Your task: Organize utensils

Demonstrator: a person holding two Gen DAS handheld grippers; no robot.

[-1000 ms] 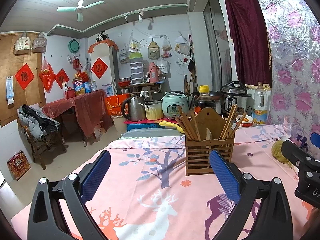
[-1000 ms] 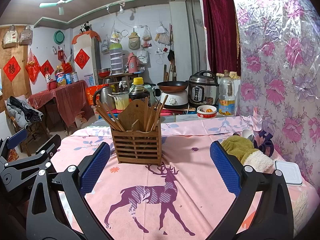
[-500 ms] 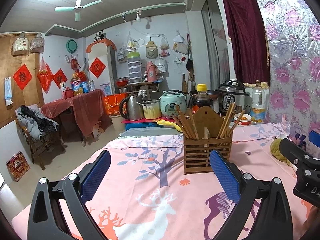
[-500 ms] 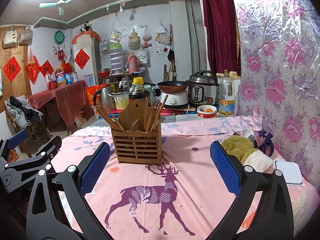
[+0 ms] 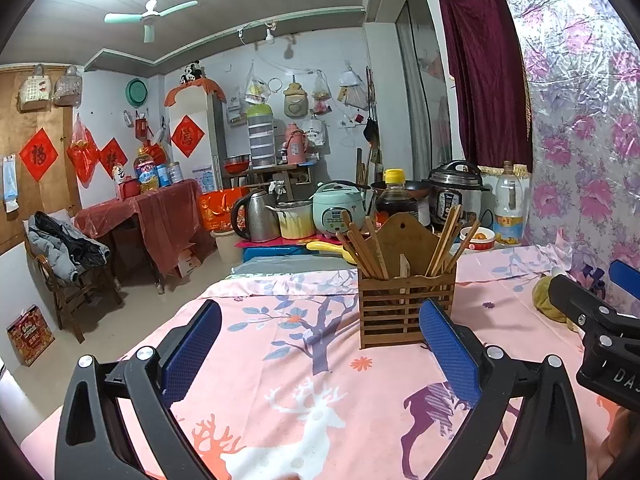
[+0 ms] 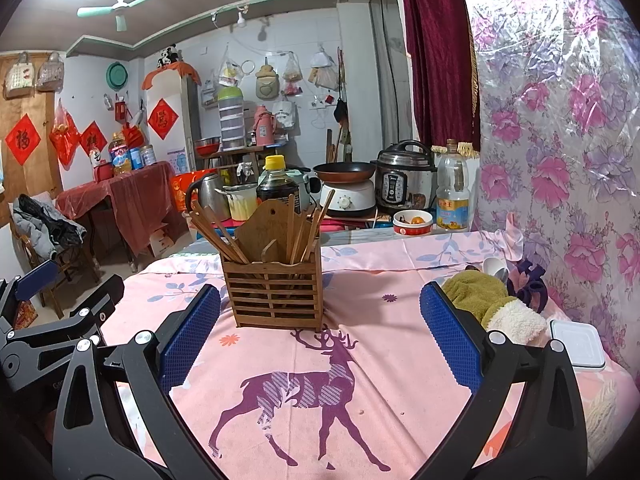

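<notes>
1. On the pink cloth (image 6: 400, 360), wooden holder (image 6: 276, 292) upright, chopsticks (image 6: 218, 234) standing in it, long axes near vertical.
2. Straight ahead of the right gripper (image 6: 320, 344), nearer; jaws wide, empty.
3. Ahead-right of the left gripper (image 5: 320, 346), likewise spread, empty.

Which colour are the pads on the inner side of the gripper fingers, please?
Blue, with a fine dotted texture, on black fingers. The right wrist view shows this best.
</notes>
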